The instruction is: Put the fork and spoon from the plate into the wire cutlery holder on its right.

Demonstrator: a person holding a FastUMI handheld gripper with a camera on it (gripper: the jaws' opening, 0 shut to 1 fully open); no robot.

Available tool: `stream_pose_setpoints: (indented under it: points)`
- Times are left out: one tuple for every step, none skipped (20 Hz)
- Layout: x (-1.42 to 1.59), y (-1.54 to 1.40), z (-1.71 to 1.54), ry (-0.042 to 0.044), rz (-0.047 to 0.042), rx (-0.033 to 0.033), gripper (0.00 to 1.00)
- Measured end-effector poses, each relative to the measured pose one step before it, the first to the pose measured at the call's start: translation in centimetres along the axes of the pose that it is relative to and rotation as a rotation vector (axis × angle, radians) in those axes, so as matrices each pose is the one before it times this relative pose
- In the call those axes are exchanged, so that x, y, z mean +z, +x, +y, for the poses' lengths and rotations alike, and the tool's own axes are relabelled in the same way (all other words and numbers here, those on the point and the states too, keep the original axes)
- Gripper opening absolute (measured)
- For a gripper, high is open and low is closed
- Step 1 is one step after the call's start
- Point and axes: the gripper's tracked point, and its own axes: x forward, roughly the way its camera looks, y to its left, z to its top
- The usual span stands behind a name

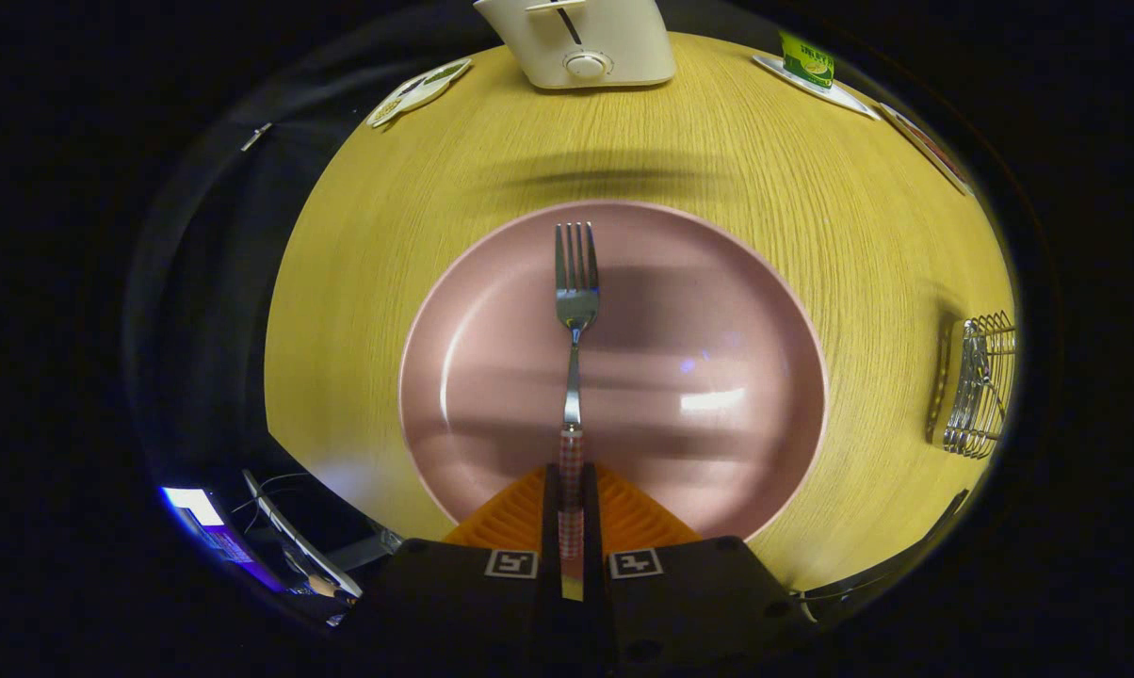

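A metal fork point(575, 311) with a checkered handle sticks straight out ahead of my gripper point(572, 513), whose two fingers are shut on that handle. The fork's tines hang over the middle of a pink plate point(746, 311) that lies on the wooden table just beyond the fingers. The fork's shadow falls across the plate, so it looks lifted off it. The wire cutlery holder point(980, 386) stands on the table to the right of the plate, with something metallic inside it that I cannot make out.
A cream toaster point(586, 42) stands at the table's far edge. A small dish point(421, 89) lies far left, and a green can point(805, 58) on a coaster far right. The table's left edge drops off to a dark floor.
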Motion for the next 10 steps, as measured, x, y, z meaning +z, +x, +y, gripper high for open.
stream_pose_setpoints:
  points:
    - [-0.040,-0.030,-0.030,-0.01266,0.00218,0.01601,0.12]
    - [-0.186,-0.256,-0.150,-0.00868,-0.00146,0.00807,0.10]
    - [0.003,-0.459,-0.049,-0.00479,-0.00278,0.01475,0.10]
    - [0.130,-0.496,-0.169,0.00075,-0.00898,0.00768,0.11]
    - [0.110,-0.625,-0.132,0.00855,-0.00743,0.01064,0.10]
    - [0.080,-0.740,0.036,0.01150,-0.00221,0.01636,0.10]
    - [0.011,-0.985,-0.062,0.00110,-0.00024,0.01316,0.10]
    - [0.100,-1.095,-0.088,-0.00755,-0.00575,0.00934,0.10]
    - [0.124,-1.289,-0.091,-0.01564,-0.00972,0.00912,0.10]
    - [0.033,-1.319,-0.145,-0.02126,-0.00710,0.00467,0.10]
